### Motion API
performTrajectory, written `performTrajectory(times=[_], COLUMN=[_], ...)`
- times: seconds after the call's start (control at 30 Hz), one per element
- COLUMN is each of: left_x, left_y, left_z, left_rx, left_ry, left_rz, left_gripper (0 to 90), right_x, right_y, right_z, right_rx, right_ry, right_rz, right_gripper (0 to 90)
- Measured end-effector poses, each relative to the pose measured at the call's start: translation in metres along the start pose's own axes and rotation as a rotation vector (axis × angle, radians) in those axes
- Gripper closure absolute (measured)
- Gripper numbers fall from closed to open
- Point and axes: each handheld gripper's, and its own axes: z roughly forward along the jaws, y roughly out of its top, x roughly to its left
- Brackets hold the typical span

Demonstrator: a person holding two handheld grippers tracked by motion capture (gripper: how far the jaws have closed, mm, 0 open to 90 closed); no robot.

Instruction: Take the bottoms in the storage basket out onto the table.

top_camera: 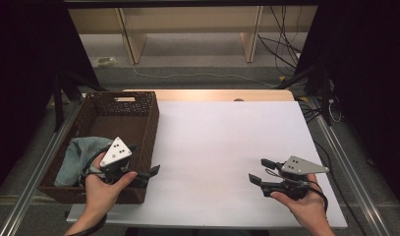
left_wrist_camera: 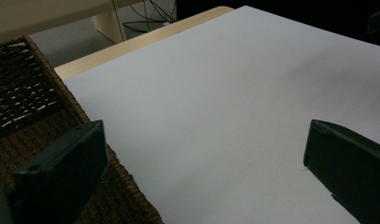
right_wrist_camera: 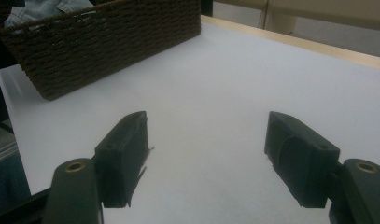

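Observation:
A brown wicker basket (top_camera: 138, 105) stands at the table's left, with a light blue denim cloth (top_camera: 77, 153) bunched in its near half. My left gripper (top_camera: 144, 158) hovers over the basket's near right corner, open, with nothing between its jaws. In the left gripper view the left gripper (left_wrist_camera: 201, 158) has one jaw above the basket (left_wrist_camera: 24, 93) rim and the other above the white sheet. My right gripper (top_camera: 257, 169) is open and bare over the sheet's near right part. The right gripper (right_wrist_camera: 211, 149) points toward the basket (right_wrist_camera: 108, 42), where the cloth (right_wrist_camera: 43, 9) peeks over the rim.
A white sheet (top_camera: 222, 137) covers the wooden table (top_camera: 217, 94). Metal rails (top_camera: 352, 172) run along both sides of the table. Behind it stand a wooden shelf (top_camera: 187, 29) and cables (top_camera: 281, 49) on the floor.

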Motion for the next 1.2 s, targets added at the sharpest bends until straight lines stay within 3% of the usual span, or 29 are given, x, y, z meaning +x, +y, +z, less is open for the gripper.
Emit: performTrajectory(times=[0.2, 0.43, 0.53, 0.77, 0.9, 0.97, 1.13, 1.2], left_x=[0.004, 0.019, 0.028, 0.054, 0.074, 0.077, 0.098, 0.105], left_y=[0.002, 0.006, 0.006, 0.005, 0.003, 0.002, -0.003, -0.005], left_z=[-0.004, -0.013, -0.017, -0.031, -0.038, -0.039, -0.047, -0.050], left_rx=[-0.004, 0.008, 0.011, 0.006, 0.038, 0.047, 0.087, 0.070], left_ry=[0.014, 0.046, 0.083, 0.155, 0.210, 0.220, 0.295, 0.323], left_rz=[0.008, 0.005, 0.010, -0.029, -0.070, -0.070, -0.090, -0.107], left_gripper=[0.0, 0.0, 0.0, 0.0, 0.0, 0.0, 0.0, 0.0], right_x=[0.001, 0.001, 0.001, 0.001, 0.001, 0.001, 0.001, 0.001], right_y=[0.000, 0.000, 0.000, 0.000, 0.000, 0.000, 0.000, 0.000], right_z=[-0.001, 0.000, 0.000, 0.000, 0.001, 0.000, 0.001, 0.001], right_rx=[0.002, 0.008, 0.005, 0.008, 0.008, 0.009, 0.006, 0.008], right_ry=[-0.002, 0.001, 0.000, -0.002, -0.003, -0.002, 0.001, 0.001], right_rz=[-0.010, -0.010, -0.007, -0.009, -0.005, -0.006, -0.005, -0.003], right_gripper=[31.1, 31.0, 31.1, 31.1, 31.1, 31.1, 31.1, 31.1])
